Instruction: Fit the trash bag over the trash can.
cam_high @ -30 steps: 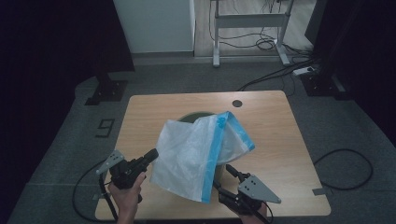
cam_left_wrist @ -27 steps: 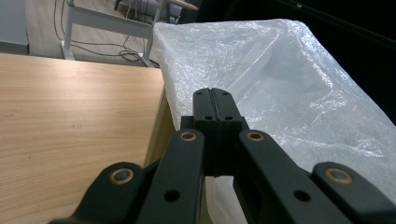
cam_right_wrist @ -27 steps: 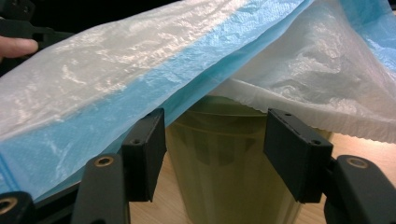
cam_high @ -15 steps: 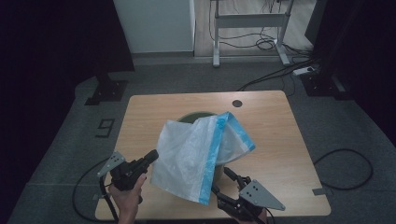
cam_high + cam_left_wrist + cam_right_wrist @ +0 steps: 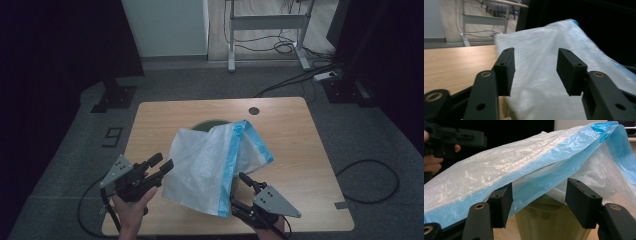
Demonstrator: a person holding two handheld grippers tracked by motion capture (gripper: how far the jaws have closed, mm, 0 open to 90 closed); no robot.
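A: What's in hand here?

B: A white bin liner [image 5: 210,165] with a blue rim band, draped over a green bin [image 5: 210,125] in the middle of the table [image 5: 300,150] and sagging toward its near edge.

A: And the grippers?

B: The left gripper [image 5: 161,163] sits at the liner's left side, jaws spread, nothing between them. The right gripper [image 5: 241,191] is at the near edge, jaws also apart, with the blue band [image 5: 544,167] hanging just above them, not pinched.

A: How will the liner handle?

B: I judge it feather-light, limp and slippery; it will crumple and slide. Best taken at the doubled blue band, which looks firmer than the thin film.

A: Anything in the way?

B: Only the bin itself underneath; its rim could snag the film. The cable hole [image 5: 254,110] near the far edge is well apart.
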